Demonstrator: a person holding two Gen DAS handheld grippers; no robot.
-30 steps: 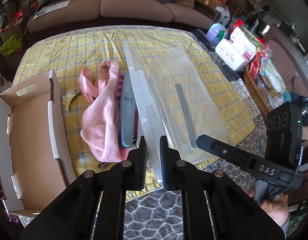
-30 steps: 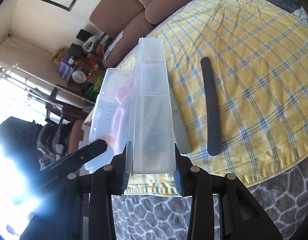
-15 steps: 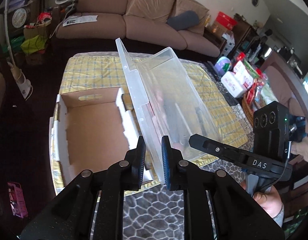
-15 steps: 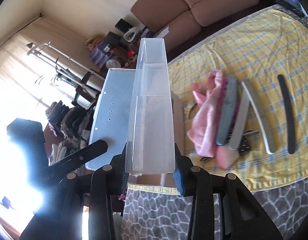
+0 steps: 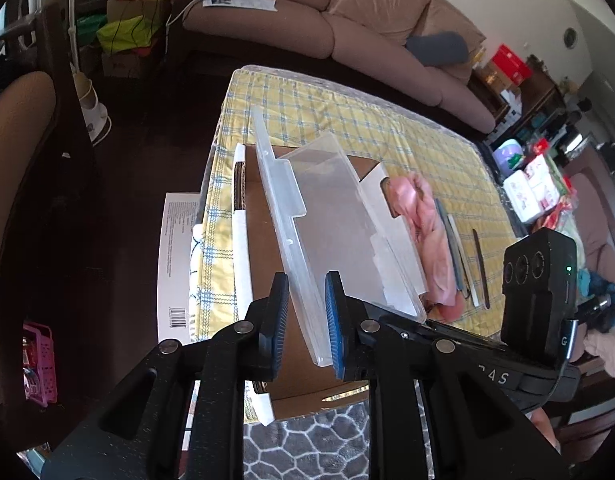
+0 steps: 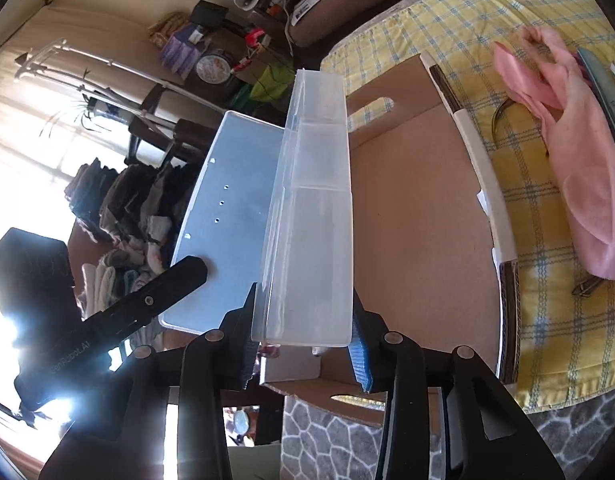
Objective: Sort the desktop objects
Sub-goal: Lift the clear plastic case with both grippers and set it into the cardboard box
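Note:
A clear plastic case (image 5: 339,216) with its hinged lid (image 5: 283,216) open hangs over the open cardboard box (image 5: 263,240). My left gripper (image 5: 305,322) has its jaws apart around the lid's edge; only the right pad seems to touch it. My right gripper (image 6: 305,338) is shut on the case's tray (image 6: 311,220); the lid (image 6: 231,216) stands out to its left. The box (image 6: 419,220) lies below. A pink cloth (image 5: 427,232) and several nail files (image 5: 463,260) lie on the yellow plaid tablecloth (image 5: 347,120) to the right of the box.
The pink cloth (image 6: 575,140) lies right of the box in the right wrist view, with a small metal tool (image 6: 507,108) beside it. A sofa (image 5: 347,20) stands beyond the table. Packages and a basket (image 5: 535,184) crowd the far right. The table's left edge drops to dark floor.
Both grippers carried the open case leftward, from above the nail files to above the cardboard box. The left jaws have widened around the lid's edge.

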